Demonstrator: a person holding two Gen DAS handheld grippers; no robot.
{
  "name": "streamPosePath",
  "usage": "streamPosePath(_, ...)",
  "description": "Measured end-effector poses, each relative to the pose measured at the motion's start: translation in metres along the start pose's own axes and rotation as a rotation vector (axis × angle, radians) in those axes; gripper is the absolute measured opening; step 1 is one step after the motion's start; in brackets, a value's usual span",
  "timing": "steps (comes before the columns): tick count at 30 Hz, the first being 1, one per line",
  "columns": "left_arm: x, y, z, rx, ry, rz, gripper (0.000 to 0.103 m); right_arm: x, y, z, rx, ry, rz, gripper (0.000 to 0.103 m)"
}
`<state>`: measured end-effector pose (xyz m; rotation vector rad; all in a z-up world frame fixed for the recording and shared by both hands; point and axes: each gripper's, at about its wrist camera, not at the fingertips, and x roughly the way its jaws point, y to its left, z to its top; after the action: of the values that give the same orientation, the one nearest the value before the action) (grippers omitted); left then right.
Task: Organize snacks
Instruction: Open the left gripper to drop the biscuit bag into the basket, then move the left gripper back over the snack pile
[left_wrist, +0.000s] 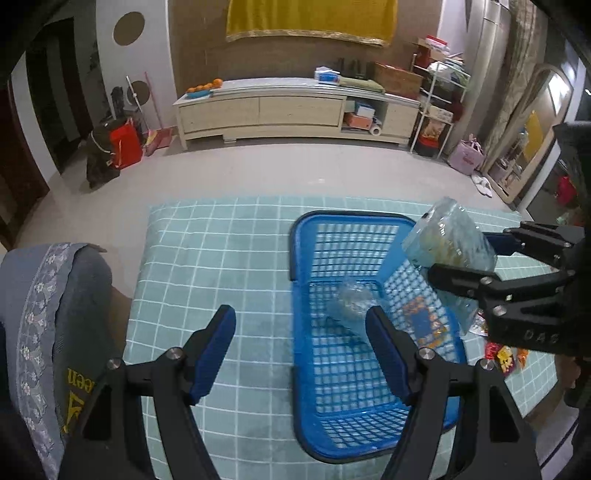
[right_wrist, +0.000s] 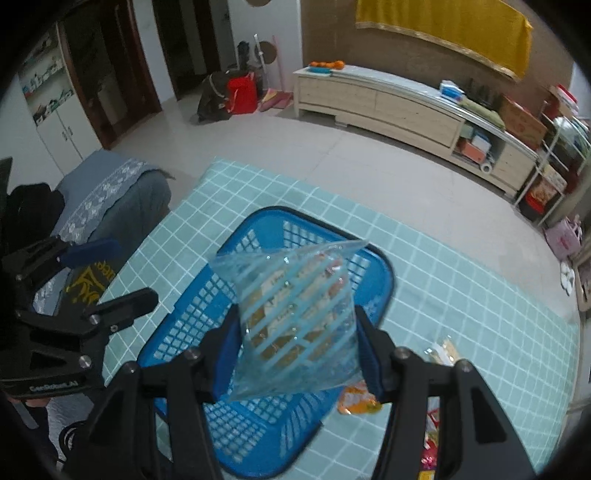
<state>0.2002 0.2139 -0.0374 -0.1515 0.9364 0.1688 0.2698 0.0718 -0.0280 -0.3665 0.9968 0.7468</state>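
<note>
Basket (left_wrist: 306, 295), blue plastic with lattice walls, is sitting on a bench (left_wrist: 221, 258) covered in a teal cloth with a white grid. One clear snack packet (left_wrist: 351, 301) is lying inside it on the lattice floor, toward the far end.

Right claw (right_wrist: 295, 354) is gripping a clear snack bag (right_wrist: 295, 310), its blue-padded fingers (right_wrist: 369, 365) pressing the bag's lower sides. The bag, striped pale blue with small wrapped pieces showing through, is hanging in the air above the basket's right rim, tilted with its top leaning away; in the left wrist view it (left_wrist: 448, 243) is overlapping the basket's right wall.

Left claw (left_wrist: 301, 350) is standing wide and holding nothing, hovering over the near left part of the basket, with one finger over the cloth and the other over the basket's interior.

Loose snack packets (left_wrist: 504, 356), red, orange and yellow, are lying on the cloth just beside the basket's right side; an orange packet (right_wrist: 356, 398) is showing below the held bag in the right wrist view.

Chair (left_wrist: 55, 314) with a grey-blue embroidered cover is standing at the bench's left edge.
</note>
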Motion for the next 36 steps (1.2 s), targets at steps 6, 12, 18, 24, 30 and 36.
streamPosePath(6,0.022,0.014,0.001,-0.02,0.029,0.012,0.071,0.038,0.004,0.007,0.006,0.053,-0.012,0.061)
streamPosePath(12,0.038,0.019,0.002,-0.032,0.046,0.007,0.071,0.07,-0.004,0.014,-0.005,0.095,-0.057,0.065)
streamPosePath(18,0.04,0.022,-0.004,-0.038,0.06,0.002,0.071,0.08,-0.016,0.011,0.05,0.103,-0.055,0.087)
streamPosePath(24,0.03,0.013,-0.007,-0.037,0.055,-0.012,0.071,0.051,-0.017,0.004,0.042,0.073,-0.051,0.088)
streamPosePath(30,0.005,-0.006,-0.011,-0.019,0.033,-0.025,0.071,0.02,-0.02,-0.006,0.053,0.062,-0.062,0.088)
streamPosePath(36,-0.025,-0.035,-0.016,0.019,0.015,-0.04,0.071,-0.017,-0.027,-0.026,0.094,0.046,-0.053,0.088)
